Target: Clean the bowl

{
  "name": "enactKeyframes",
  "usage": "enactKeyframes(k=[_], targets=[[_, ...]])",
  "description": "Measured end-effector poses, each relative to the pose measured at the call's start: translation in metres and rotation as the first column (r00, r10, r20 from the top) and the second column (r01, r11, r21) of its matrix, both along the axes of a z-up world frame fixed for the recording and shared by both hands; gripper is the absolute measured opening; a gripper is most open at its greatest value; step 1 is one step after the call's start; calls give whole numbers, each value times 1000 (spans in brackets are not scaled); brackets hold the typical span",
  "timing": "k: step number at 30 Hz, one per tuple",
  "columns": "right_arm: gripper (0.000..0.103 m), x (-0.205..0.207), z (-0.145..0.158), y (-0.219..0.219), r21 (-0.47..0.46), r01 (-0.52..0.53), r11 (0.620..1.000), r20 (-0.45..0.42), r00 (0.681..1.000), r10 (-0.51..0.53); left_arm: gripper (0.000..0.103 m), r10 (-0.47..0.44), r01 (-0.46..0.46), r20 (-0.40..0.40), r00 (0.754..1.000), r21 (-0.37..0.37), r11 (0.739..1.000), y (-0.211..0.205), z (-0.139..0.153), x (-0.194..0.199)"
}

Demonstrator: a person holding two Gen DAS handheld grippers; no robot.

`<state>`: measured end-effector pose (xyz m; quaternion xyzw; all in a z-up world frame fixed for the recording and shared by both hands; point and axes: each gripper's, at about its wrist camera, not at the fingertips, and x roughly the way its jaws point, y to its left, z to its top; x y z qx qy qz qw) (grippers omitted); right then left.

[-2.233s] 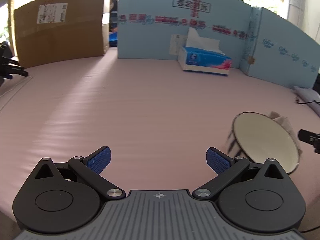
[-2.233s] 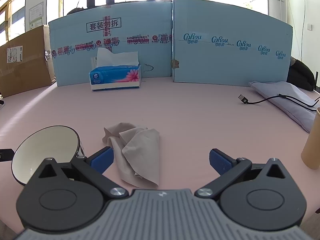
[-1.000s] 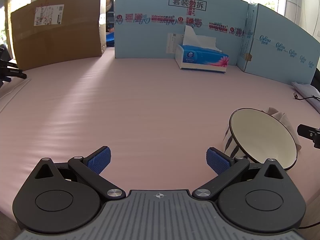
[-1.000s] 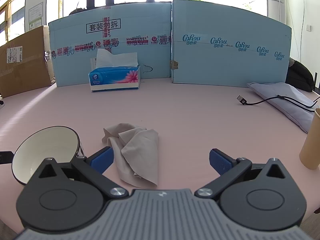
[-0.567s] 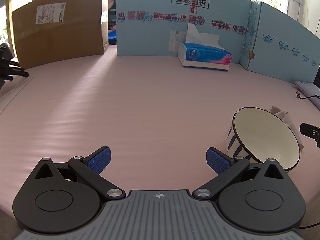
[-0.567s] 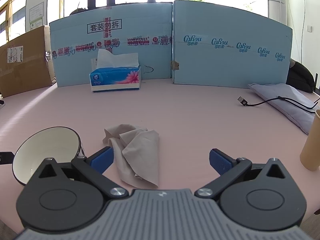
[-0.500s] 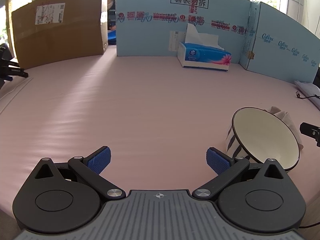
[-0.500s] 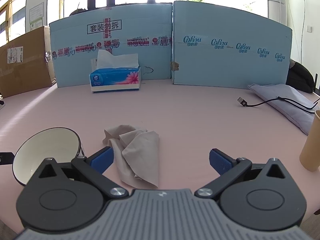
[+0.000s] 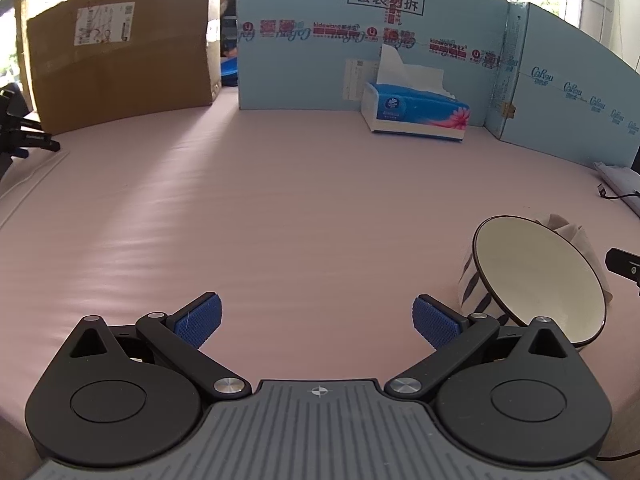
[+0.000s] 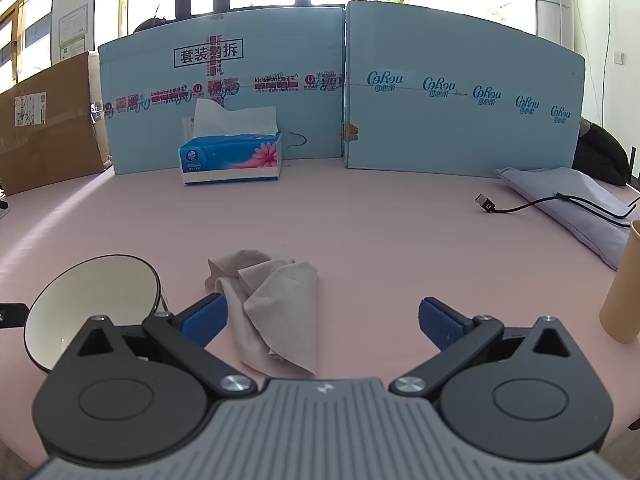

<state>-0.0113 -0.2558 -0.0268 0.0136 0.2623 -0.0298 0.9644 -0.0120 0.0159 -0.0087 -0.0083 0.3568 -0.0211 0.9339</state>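
two "cohou" panels (image 10: 460, 92), bowl (image 10: 92, 296), cloth (image 10: 276, 300)

Ahead of our left gripper (image 9: 316, 318) we see bare pink table (image 9: 280, 208) as far as the blue panels (image 9: 360, 48); only the bowl (image 9: 536, 276) crowds its right finger. Between our right gripper (image 10: 322, 318) fingers lies the cloth (image 10: 272, 300); the paper cup (image 10: 624, 284) stands right.

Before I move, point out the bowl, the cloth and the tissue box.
bowl (image 10: 90, 300): right wrist view, on its cream inside.
cloth (image 10: 276, 304): right wrist view, on the middle fold.
tissue box (image 10: 230, 158): right wrist view, on the blue front face.
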Motion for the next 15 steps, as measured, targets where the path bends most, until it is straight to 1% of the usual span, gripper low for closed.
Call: enactKeyframes(k=[15], targets=[[103, 1, -2, 0, -2, 0, 1000, -7, 1000, 0, 103, 11, -11, -7, 1000, -8, 1000, 3, -1, 1]])
